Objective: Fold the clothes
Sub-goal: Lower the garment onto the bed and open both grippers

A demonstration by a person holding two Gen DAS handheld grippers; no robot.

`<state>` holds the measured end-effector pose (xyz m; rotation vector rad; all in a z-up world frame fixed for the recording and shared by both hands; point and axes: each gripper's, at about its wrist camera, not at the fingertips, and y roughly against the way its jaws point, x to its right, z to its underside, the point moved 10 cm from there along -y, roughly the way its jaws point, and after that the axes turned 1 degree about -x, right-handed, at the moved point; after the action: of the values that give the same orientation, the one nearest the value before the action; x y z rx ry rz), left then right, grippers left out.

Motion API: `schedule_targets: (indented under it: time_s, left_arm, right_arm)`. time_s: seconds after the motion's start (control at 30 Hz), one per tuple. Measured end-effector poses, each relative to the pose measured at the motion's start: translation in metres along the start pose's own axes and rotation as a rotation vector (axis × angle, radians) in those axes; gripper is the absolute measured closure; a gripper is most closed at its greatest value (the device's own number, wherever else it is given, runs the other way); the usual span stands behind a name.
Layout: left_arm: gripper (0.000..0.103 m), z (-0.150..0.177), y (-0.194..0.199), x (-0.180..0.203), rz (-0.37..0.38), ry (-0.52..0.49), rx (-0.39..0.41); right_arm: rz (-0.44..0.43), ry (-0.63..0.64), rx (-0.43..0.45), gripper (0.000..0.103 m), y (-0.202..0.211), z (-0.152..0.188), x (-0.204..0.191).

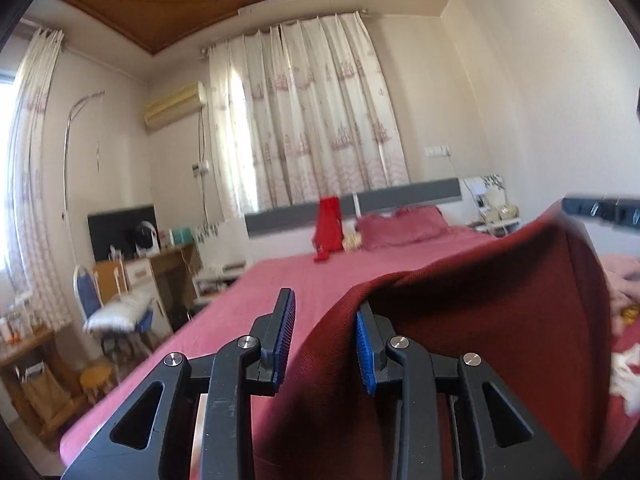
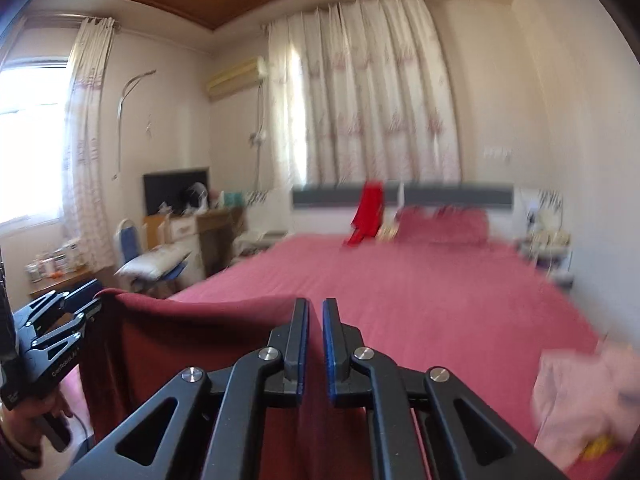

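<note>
Pink bedding covers a wide bed (image 1: 320, 280) that fills the middle of a bedroom with pale walls and a stepped wooden ceiling. Two sets of white curtains (image 1: 308, 112) with a faint pink print hang in long pleats over two windows. At the grey headboard lie one ruffled pink pillow (image 1: 404, 226) and a bright red garment (image 1: 329, 228) draped upright. A cream air conditioner (image 1: 176, 106) sits high on the wall, and a chair (image 1: 116, 312) with a white pillow stands near a wooden desk.

A dark red garment (image 1: 480, 320) of fine ribbed knit is stretched between the two tools above the near end of the bed. The left gripper (image 1: 326, 340) has its jaws spread, with the cloth's edge running up between them and lying against the right-hand blue ridged pad only. The right gripper (image 2: 316, 340) has its jaws pressed together, pinching the other edge of the same cloth. A crumpled pale pink garment (image 2: 584, 400) lies on the bed to the right
</note>
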<state>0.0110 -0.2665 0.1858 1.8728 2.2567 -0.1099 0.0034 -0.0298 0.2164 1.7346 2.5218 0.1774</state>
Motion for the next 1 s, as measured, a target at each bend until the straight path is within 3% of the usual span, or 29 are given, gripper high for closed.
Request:
schedule_targets:
  time_s: [0.1,0.13,0.17,0.2,0.23,0.3,0.37,0.47,0.53,0.63,0.83,0.9,1.0]
  left_arm:
    - [0.071,-0.019,-0.079,-0.008,-0.13,-0.041,0.076]
    - [0.071,-0.017,-0.109,-0.01,-0.149,-0.049,0.079]
    - [0.071,-0.008,-0.139,-0.006,-0.129,-0.06,0.058]
    - [0.071,0.012,-0.174,-0.001,-0.095,-0.075,-0.01]
    - [0.071,0.044,-0.207,0.004,-0.071,-0.084,-0.141]
    - [0.071,0.106,-0.237,0.014,0.014,-0.056,-0.338]
    - [0.071,0.169,-0.248,0.024,0.111,-0.015,-0.498]
    - [0.071,0.23,-0.24,0.021,0.177,-0.045,-0.63]
    - [0.071,0.264,-0.232,0.02,0.233,-0.079,-0.702]
    - [0.061,0.29,-0.233,0.013,0.342,-0.082,-0.79]
    - [0.044,0.315,-0.228,-0.013,0.445,0.158,-0.916]
    - [0.043,0.312,-0.226,-0.011,0.461,0.121,-0.914]
    - [0.039,0.316,-0.215,0.018,0.587,0.096,-0.932]
  right_arm:
    - [0.099,0.032,0.135,0.099,-0.037,-0.051,0.038]
    - [0.073,0.015,0.082,0.099,-0.064,-0.047,0.045]
    - [0.015,-0.012,-0.033,0.095,-0.101,-0.031,0.05]
    - [-0.034,-0.033,-0.137,0.095,-0.125,-0.006,0.049]
    - [-0.077,-0.048,-0.233,0.093,-0.14,0.027,0.044]
    - [-0.164,-0.077,-0.424,0.079,-0.166,0.092,0.035]
    - [-0.228,-0.103,-0.589,0.079,-0.183,0.151,0.028]
    - [-0.291,-0.164,-0.775,0.079,-0.188,0.226,0.021]
    - [-0.324,-0.173,-0.863,0.079,-0.19,0.259,0.017]
    - [-0.344,-0.146,-0.956,0.075,-0.195,0.296,0.012]
    - [-0.39,-0.056,-1.111,0.071,-0.204,0.347,0.01]
    - [-0.434,-0.041,-1.122,0.067,-0.203,0.351,0.006]
    - [-0.483,-0.031,-1.142,0.057,-0.204,0.351,0.002]
